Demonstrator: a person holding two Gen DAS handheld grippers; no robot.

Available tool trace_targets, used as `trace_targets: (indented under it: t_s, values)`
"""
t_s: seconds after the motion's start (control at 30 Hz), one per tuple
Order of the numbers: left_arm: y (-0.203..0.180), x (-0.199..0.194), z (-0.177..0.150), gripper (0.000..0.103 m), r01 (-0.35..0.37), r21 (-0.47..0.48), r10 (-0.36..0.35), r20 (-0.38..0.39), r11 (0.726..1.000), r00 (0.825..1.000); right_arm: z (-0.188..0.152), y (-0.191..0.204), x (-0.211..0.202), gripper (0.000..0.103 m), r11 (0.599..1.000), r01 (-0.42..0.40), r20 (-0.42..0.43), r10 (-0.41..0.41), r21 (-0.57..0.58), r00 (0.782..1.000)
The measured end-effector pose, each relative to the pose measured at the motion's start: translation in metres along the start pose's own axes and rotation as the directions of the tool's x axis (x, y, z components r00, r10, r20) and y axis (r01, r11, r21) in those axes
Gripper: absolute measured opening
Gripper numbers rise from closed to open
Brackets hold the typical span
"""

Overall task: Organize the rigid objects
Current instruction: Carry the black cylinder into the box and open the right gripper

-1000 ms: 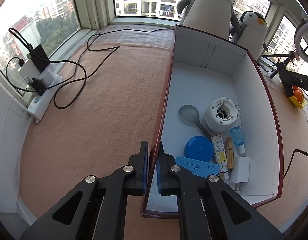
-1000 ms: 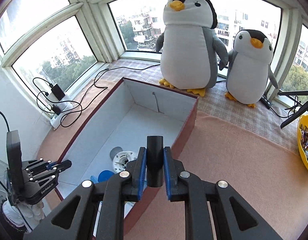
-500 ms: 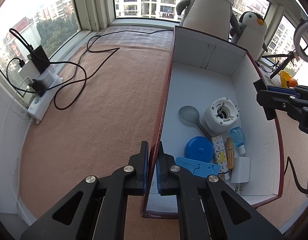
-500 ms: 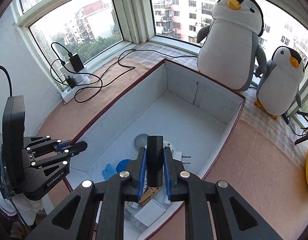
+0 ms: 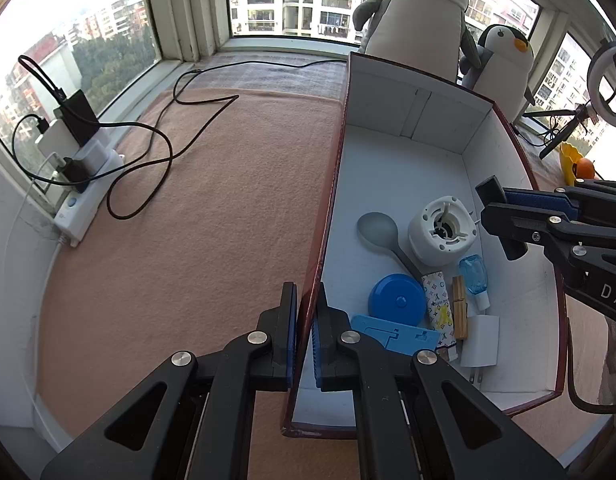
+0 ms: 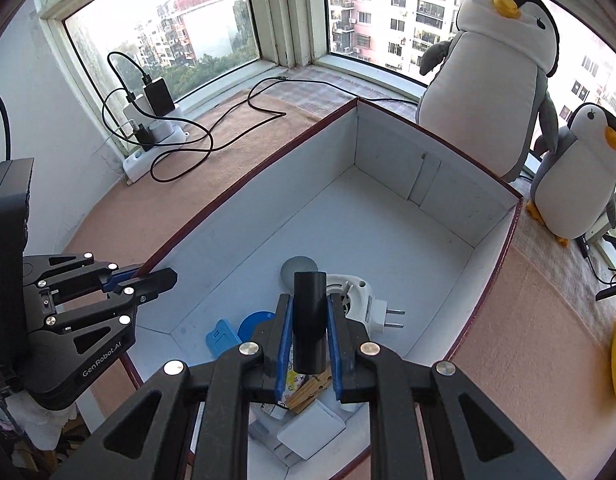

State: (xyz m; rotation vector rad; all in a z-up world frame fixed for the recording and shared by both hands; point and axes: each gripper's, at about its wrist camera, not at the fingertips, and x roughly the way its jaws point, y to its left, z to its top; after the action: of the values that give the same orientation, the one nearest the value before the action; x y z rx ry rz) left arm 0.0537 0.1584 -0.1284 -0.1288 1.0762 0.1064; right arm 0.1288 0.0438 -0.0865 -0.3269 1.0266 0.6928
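Right wrist view: right gripper point(image 6: 306, 334), pads pinching a matte black plastic cylinder point(image 6: 309, 316), upright, held above the near end of the white-lined, maroon-edged cardboard box point(image 6: 388, 236). Left gripper point(image 5: 305, 326), pressed onto the box's side wall. Already inside: grey spoon point(image 5: 382, 234), white plug-in device point(image 5: 442, 234), blue round lid point(image 5: 398, 300), wooden clothespin point(image 5: 460, 306). Remaining, by judgement: releasing the cylinder.

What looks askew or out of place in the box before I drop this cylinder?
Nothing is spilled or broken. The items huddle in the box's near end: the white plug-in device lies on its side, prongs out, and the wooden clothespin leans across the patterned packet. The black cylinder sits upright in the right gripper.
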Motion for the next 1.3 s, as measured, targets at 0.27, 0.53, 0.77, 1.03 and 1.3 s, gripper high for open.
trace_targets:
  t_s: [0.27,0.53,0.77,1.03,1.3]
  values:
    - [-0.001,0.000,0.001,0.006,0.002,-0.004,-0.002,0.000,1.000,1.000,-0.001,0.004,0.007,0.015,1.000,-0.012,-0.017,0.012,-0.012,1.000]
    - [0.000,0.000,0.001,0.006,0.002,-0.004,-0.002,0.000,1.000,1.000,-0.003,0.008,0.009,0.023,0.999,-0.024,-0.016,0.023,-0.034,1.000]
    - [0.000,0.001,0.000,0.006,0.002,-0.002,-0.002,0.000,1.000,1.000,-0.006,0.008,-0.002,0.062,0.999,-0.002,0.023,0.003,-0.047,1.000]
    - [0.001,0.001,0.000,0.006,0.004,-0.002,-0.004,-0.002,1.000,1.000,-0.010,0.000,-0.009,0.062,1.000,0.004,0.031,-0.003,-0.023,1.000]
    - [0.002,0.001,-0.001,0.006,0.007,-0.004,-0.007,-0.004,1.000,1.000,-0.019,-0.014,-0.028,0.062,0.999,0.021,0.065,-0.022,0.025,0.998]
